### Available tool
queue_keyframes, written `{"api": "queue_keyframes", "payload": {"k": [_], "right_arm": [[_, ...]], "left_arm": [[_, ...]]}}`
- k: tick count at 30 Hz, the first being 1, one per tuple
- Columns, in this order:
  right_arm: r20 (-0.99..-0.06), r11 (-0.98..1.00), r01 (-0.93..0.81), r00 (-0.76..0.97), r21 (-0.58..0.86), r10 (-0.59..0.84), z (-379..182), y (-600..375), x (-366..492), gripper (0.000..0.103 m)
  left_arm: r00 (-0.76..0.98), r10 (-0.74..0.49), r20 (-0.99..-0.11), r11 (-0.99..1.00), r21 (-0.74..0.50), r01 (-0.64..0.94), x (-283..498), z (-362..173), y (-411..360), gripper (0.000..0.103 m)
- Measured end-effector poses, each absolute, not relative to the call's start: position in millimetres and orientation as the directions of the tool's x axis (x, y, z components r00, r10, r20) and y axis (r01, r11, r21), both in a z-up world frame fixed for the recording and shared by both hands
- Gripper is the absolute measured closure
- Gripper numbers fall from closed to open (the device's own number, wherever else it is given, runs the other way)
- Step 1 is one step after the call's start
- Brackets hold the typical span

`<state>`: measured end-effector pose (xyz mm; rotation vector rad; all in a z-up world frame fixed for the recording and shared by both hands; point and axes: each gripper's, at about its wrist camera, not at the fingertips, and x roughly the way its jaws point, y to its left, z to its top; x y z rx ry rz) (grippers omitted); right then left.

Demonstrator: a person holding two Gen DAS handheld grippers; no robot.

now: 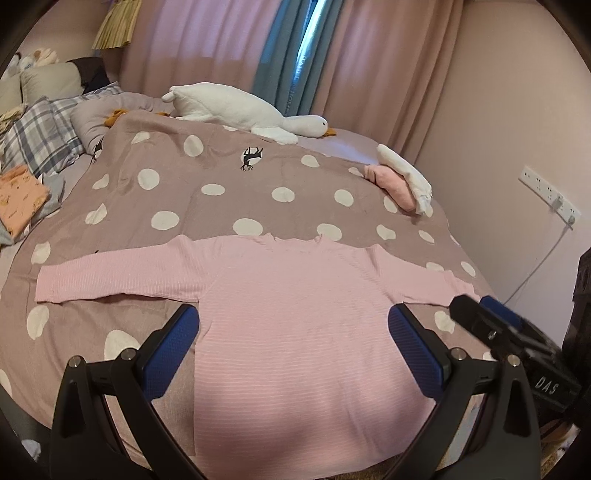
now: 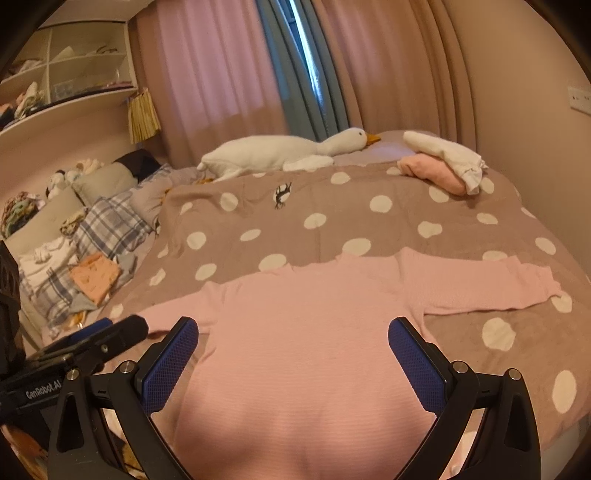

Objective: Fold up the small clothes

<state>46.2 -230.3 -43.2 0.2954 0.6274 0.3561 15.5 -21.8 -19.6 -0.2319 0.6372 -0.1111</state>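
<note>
Two claws hang spread wide and empty above the near end of the pink top (image 1: pixel 295 314). It lies flat on the bed, sleeves pointing out sideways. The left claw (image 1: pixel 293 332) is nearer the left sleeve (image 1: pixel 110 278), the right claw (image 2: pixel 293 343) nearer the right sleeve (image 2: pixel 480 284).

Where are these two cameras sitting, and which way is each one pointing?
Left wrist view: rides on the left gripper, looking forward between its open blue fingers over the pink sweater spread on the bed; the right gripper pokes in at right.
Right wrist view: rides on the right gripper, same direction; the left gripper shows at left.
Shared: sweater, spotted blanket, goose plush, curtains.
</note>
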Motion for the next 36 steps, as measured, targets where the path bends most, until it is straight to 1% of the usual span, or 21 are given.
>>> {"api": "queue_keyframes", "payload": {"k": [10,28,33,36], "right_arm": [[-0.519,0.888,-0.240,0.740,0.392,0.428,-39,-242,65,0.001],[-0.596,0.893,-0.199,0.683,0.405,0.422,-47,-245,109,0.001],[-0.620,0.898,-0.179,0.669,0.402,0.411,-53,-246,118,0.001],[-0.629,0.900,-0.164,0.664,0.404,0.403,-60,-249,124,0.001]], "left_arm": [[0.754,-0.190,-0.629,0.972,-0.230,0.053,28,-30,-19,0.001],[0.691,-0.244,-0.680,0.958,-0.280,0.063,69,-47,-17,0.001],[0.668,-0.277,-0.691,0.948,-0.312,0.070,78,-61,-16,0.001],[0.625,-0.296,-0.722,0.941,-0.332,0.062,86,-78,-16,0.002]]}}
